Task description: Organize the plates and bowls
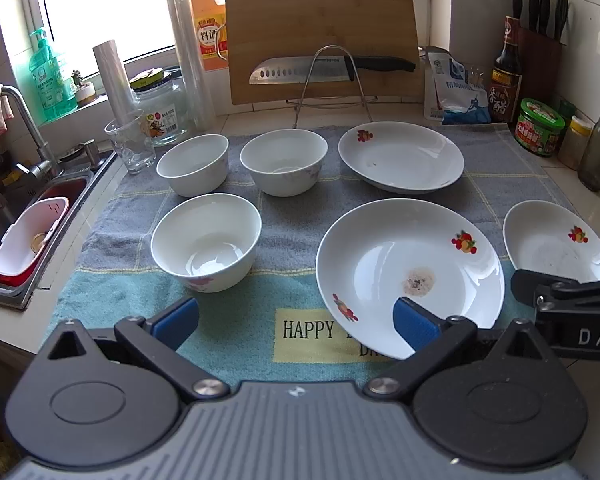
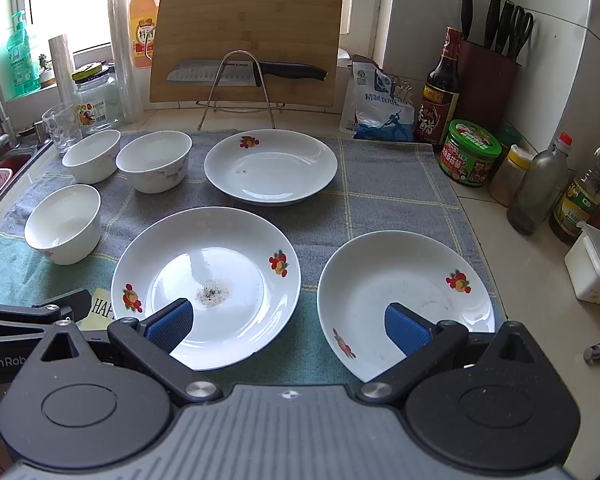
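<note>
Grey-green towel point(image 2: 380, 184) over tiled counter point(image 2: 520, 280)

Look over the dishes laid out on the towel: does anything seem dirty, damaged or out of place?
Yes. The middle front plate has a greyish, speckled residue patch at its centre, and the far plate shows a few dark specks. The three bowls look clean. Nothing appears chipped or tipped.

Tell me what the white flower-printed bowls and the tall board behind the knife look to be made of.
The white flower-printed bowls look like glazed ceramic or porcelain: glossy, with window glare inside. The tall tan board looks like bamboo or wood, matte, with fine parallel strips of grain; which of the two isn't certain.
</note>
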The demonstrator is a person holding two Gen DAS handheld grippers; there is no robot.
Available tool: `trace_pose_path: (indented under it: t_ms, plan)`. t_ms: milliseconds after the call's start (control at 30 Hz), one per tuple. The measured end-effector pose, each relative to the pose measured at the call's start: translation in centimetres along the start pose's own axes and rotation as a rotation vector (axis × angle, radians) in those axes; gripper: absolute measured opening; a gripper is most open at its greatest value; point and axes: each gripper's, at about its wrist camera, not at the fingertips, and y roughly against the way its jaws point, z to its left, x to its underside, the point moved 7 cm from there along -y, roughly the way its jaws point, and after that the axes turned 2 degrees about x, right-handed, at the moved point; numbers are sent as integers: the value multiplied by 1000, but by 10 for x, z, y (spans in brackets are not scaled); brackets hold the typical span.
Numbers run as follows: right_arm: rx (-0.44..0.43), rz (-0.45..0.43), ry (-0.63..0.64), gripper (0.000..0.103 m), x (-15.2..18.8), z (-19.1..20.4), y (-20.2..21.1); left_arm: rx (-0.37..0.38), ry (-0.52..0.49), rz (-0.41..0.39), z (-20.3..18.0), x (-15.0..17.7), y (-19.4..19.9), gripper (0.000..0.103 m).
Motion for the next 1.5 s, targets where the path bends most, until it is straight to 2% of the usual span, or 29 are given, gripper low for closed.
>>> trace_pose_path:
  t_ms: [1500]
  plan:
    - [7, -11, 4, 103, -2, 1, 6, 0, -8, -8, 2, -2, 6, 102]
